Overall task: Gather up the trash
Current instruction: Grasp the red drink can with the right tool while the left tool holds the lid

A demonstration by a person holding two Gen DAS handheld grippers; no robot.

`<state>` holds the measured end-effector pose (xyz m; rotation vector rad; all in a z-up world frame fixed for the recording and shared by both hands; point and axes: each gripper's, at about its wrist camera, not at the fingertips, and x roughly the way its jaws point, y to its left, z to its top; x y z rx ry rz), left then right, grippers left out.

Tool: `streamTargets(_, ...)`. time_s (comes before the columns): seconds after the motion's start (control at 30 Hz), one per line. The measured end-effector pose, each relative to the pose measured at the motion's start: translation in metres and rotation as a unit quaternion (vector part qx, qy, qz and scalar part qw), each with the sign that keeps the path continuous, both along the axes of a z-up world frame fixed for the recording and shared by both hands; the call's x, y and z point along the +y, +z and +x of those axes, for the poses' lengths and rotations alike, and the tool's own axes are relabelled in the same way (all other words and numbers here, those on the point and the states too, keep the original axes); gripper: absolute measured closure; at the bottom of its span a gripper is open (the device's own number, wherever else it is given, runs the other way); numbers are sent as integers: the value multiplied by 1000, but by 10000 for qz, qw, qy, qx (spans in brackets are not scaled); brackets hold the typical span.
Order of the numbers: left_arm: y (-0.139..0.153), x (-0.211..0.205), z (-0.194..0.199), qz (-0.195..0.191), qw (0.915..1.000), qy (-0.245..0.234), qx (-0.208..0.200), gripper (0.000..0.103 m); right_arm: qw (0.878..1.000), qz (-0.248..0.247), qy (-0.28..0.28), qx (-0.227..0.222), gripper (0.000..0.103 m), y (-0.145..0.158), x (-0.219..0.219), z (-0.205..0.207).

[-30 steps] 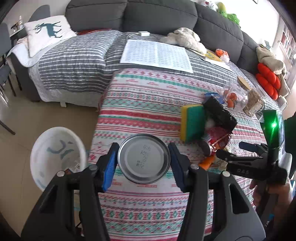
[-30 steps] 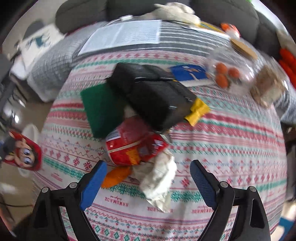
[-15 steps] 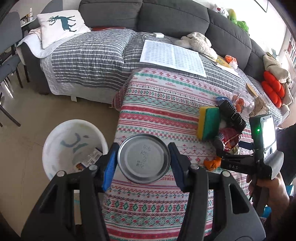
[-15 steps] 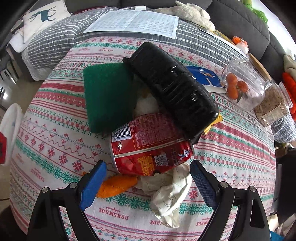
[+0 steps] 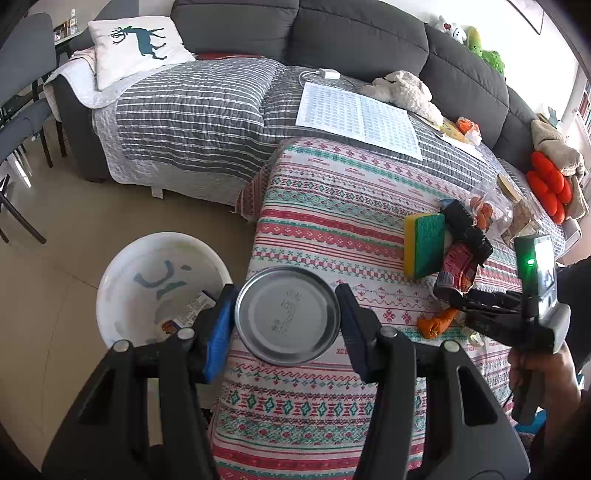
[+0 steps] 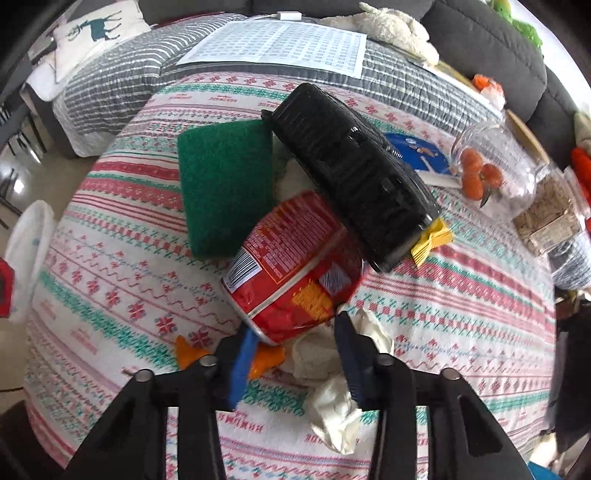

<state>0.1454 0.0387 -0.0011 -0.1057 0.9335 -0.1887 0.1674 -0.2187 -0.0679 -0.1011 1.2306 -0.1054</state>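
My left gripper is shut on a silver tin can, held end-on over the table's left edge beside the white bin on the floor. My right gripper has its jaws closed on the base of a crushed red can lying on the patterned tablecloth; the red can also shows in the left wrist view. A black plastic tray leans over the red can. Orange peel and crumpled white paper lie under the right gripper.
A green and yellow sponge lies left of the tray. A glass jar with oranges and a blue packet sit at the right. The bin holds some wrappers. A grey sofa stands behind the table.
My right gripper has moved in and narrowed its jaws around the red can. My left gripper with the tin can has shifted left and back, bringing the bin more into view.
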Motion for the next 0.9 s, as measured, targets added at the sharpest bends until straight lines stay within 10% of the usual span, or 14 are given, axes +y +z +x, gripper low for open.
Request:
streamTargets(0.4,-1,9,2,-29,10000,46,9,48,9810,1703,-887,-259,33,24,-50,-13)
streamTargets(0.6,-4,9,3,-24,10000,31,62,48,9616,2335,-1407,-321,31,15,-59,-1)
streamTargets(0.9,-4,21,5,-94,9997,188,82,48,9693,1922,-1534,-50,42,-17,-32,24)
